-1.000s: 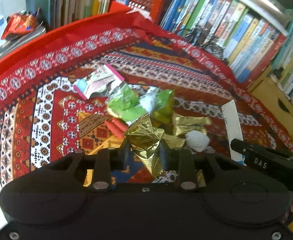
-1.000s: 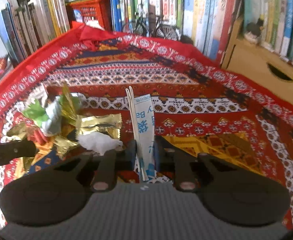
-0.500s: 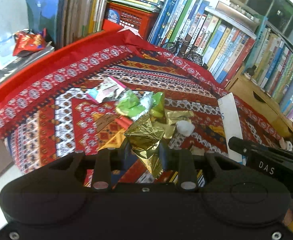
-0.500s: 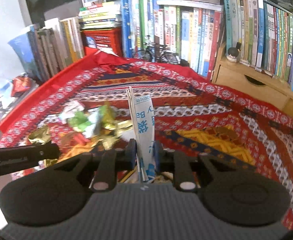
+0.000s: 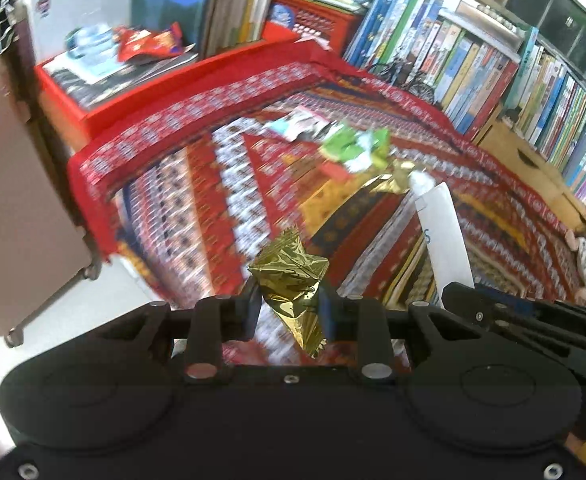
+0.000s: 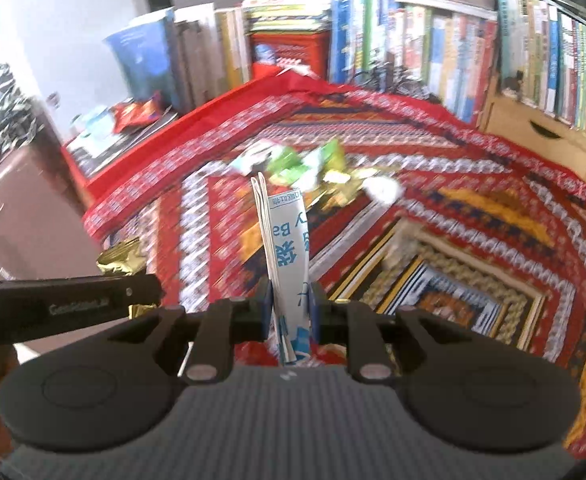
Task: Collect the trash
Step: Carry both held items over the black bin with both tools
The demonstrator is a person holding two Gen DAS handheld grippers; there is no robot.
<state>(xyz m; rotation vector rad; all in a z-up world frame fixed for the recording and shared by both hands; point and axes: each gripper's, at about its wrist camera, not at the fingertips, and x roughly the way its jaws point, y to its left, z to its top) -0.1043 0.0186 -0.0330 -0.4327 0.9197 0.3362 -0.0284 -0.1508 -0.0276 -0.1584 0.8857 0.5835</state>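
Two pieces of trash are in hand, one per gripper. The left gripper [image 5: 289, 306] is clamped on a crumpled gold foil wrapper [image 5: 291, 280], which sticks up between its fingers [image 5: 249, 312] and hangs a little below them. The right gripper [image 6: 291, 312] pinches a folded white paper packet with blue print [image 6: 285, 252], standing upright between its pads and rising well above the fingertips.

Beyond both sets of fingers, well apart from them, the rest of the litter lies on the patterned red tablecloth [image 5: 197, 184]: green wrappers [image 5: 353, 148], a pale printed wrapper [image 5: 299, 126], another gold wrapper [image 5: 397, 178] and a white crumpled wad [image 5: 421, 180], all bunched close together. A red snack bag [image 5: 145, 42] sits off on a side stack of papers, and may count too.

So the job looks partly done at best: two items lifted but not deposited, and no bin shows in either view. At least four pieces remain on the cloth.
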